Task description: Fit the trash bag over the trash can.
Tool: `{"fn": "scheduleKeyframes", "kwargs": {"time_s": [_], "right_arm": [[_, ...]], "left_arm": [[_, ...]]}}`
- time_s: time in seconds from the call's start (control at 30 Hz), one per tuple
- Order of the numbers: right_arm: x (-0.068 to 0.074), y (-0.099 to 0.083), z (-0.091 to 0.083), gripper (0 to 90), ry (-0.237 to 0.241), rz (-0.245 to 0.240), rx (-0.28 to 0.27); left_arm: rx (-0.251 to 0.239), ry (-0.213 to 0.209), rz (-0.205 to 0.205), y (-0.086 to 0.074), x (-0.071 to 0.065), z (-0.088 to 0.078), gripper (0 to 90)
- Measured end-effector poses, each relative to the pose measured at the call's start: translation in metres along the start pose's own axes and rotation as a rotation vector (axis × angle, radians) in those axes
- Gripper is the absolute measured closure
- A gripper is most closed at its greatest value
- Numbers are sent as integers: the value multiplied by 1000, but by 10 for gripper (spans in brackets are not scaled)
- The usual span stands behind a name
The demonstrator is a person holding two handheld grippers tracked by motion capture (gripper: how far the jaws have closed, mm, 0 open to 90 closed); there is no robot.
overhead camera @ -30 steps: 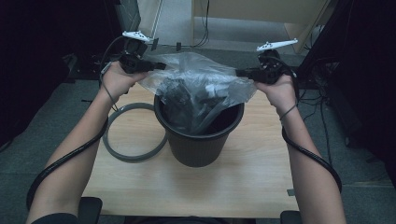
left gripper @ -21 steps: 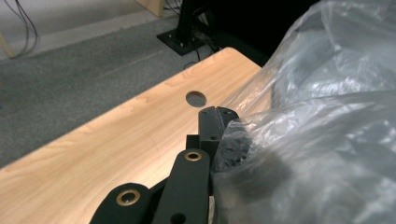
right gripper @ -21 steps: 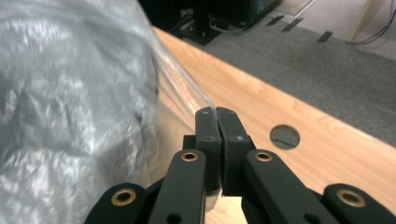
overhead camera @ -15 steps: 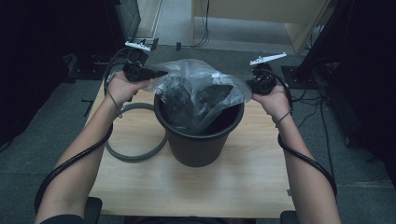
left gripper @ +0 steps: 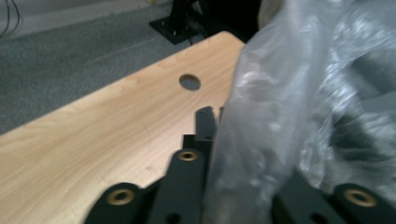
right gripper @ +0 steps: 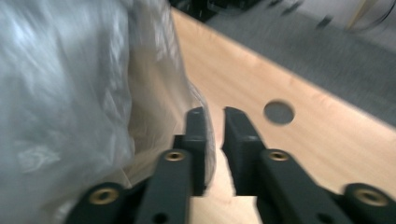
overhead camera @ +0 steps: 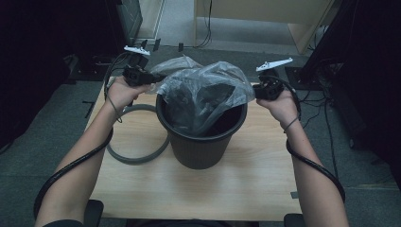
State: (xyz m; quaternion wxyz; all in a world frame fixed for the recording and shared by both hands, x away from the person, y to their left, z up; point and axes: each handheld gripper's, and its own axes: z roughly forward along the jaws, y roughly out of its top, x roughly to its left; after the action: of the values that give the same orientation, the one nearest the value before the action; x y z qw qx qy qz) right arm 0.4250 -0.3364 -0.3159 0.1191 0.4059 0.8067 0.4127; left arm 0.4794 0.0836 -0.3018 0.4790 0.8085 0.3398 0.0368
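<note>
High view: a black round plastic bucket (overhead camera: 202,137) stands near the middle of the pale wooden desk (overhead camera: 246,189), and a crumpled clear plastic bag (overhead camera: 208,90) sits in its mouth, bulging above the rim and spreading out to both sides. A grey plastic ring (overhead camera: 137,156) lies flat on the desk just to the left of the bucket, touching or nearly touching its wall.

The left claw (overhead camera: 153,78) is at the bag's left edge and the right claw (overhead camera: 253,90) at its right edge, both level with the top of the bag.

From the left gripper view, the bag's film (left gripper: 289,116) runs down between the 2 jaws of the left claw (left gripper: 219,112), hiding one of them; its jaws have just been opening a little, and whether the pads still press on the film I cannot tell.

From the right gripper view, the right claw (right gripper: 215,114) shows a narrow gap between its jaws, which have just been opening; a thin fold of the bag (right gripper: 84,93) drapes over the jaw next to the bag, and bare desk (right gripper: 327,144) shows through the gap.
</note>
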Motion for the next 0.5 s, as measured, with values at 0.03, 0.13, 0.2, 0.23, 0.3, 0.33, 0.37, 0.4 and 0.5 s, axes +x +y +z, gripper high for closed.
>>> {"fn": "scheduleKeyframes", "kwargs": {"time_s": [0.03, 0.13, 0.2, 0.23, 0.3, 0.33, 0.37, 0.4, 0.5], "right_arm": [[-1, 1, -4, 701, -4, -2, -23], [-4, 4, -18, 560, -13, 1, -108], [-5, 5, -28, 513, -4, 3, -164], [-5, 6, -32, 492, 3, 11, -189], [-5, 7, -42, 474, 24, 16, -232], [-4, 8, -46, 471, 33, 13, -251], [-2, 9, -51, 468, 43, 8, -270], [0, 9, -55, 467, 47, -1, -282], [6, 10, -66, 471, 67, -26, -313]], "left_arm": [[-16, 2, 3, 1, 0, -3, 746], [-50, -2, 9, 4, 1, -12, 625], [-71, -2, 23, 4, 0, -17, 562], [-82, -7, 26, 5, 0, -20, 550], [-103, -14, 35, 5, -1, -26, 514], [-108, -16, 44, 6, -3, -30, 505], [-114, -17, 51, 6, -4, -32, 498], [-119, -20, 56, 6, -5, -35, 496], [-120, -34, 81, 8, -11, -41, 496]]}}
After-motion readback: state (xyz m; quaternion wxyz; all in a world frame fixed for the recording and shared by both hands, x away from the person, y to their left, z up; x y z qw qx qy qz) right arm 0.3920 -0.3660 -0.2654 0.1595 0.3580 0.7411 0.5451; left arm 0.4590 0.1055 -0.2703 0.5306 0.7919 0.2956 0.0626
